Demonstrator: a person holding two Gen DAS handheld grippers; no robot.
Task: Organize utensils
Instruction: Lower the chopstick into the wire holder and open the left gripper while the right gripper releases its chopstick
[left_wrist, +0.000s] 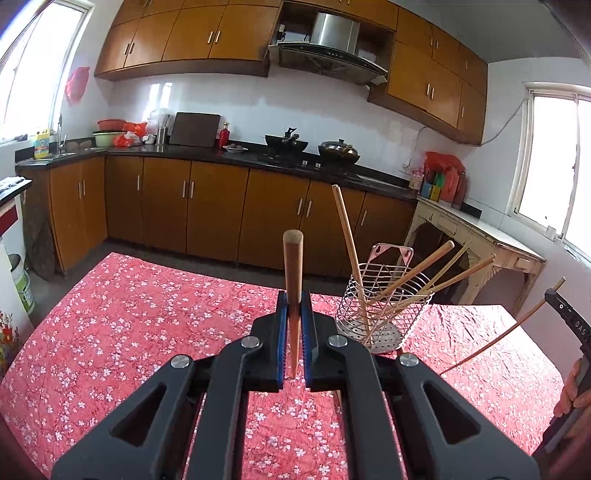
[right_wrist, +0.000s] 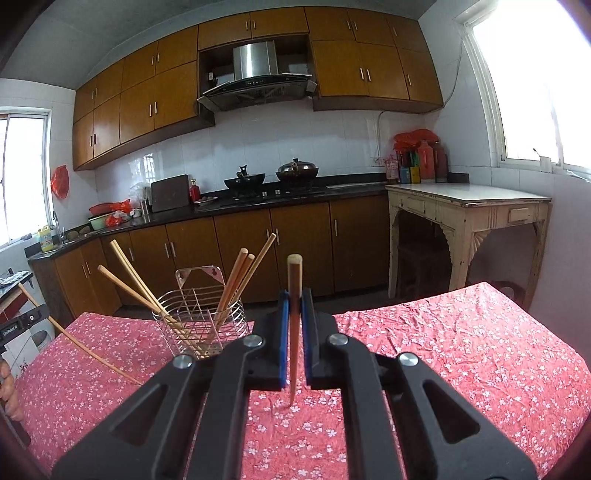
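Two chopsticks are in hand, one per tongs, and several more already stand in the wire holder (left_wrist: 380, 306) on the bench (left_wrist: 129, 314) under its red flowered cloth. The left tongs (left_wrist: 294, 332) are pressed together on a reddish-brown chopstick (left_wrist: 293, 280), which stands nearly upright between the blue pads, thick end up and thin tip hanging just above the cloth. The right tongs (right_wrist: 294, 332) pinch a second chopstick (right_wrist: 294, 295) the same way, upright, point down.

From the left tongs the holder lies to the right and a little farther off; from the right tongs it lies to the left and farther (right_wrist: 201, 317). It sits between the two hands, and neither looks clearly nearer. Since each stick's long axis is already close to vertical, I judge the coming move to be mostly a sideways carry over the rim, then a lowering. The sticks already inside lean outward in several directions, so the free gap at the top is what matters.

Each view catches the other tongs only at its edge, with a pale stick slanting from them; the grip there is cut off. The holder's base is partly hidden behind the right tongs, and how many sticks it holds is hard to count.
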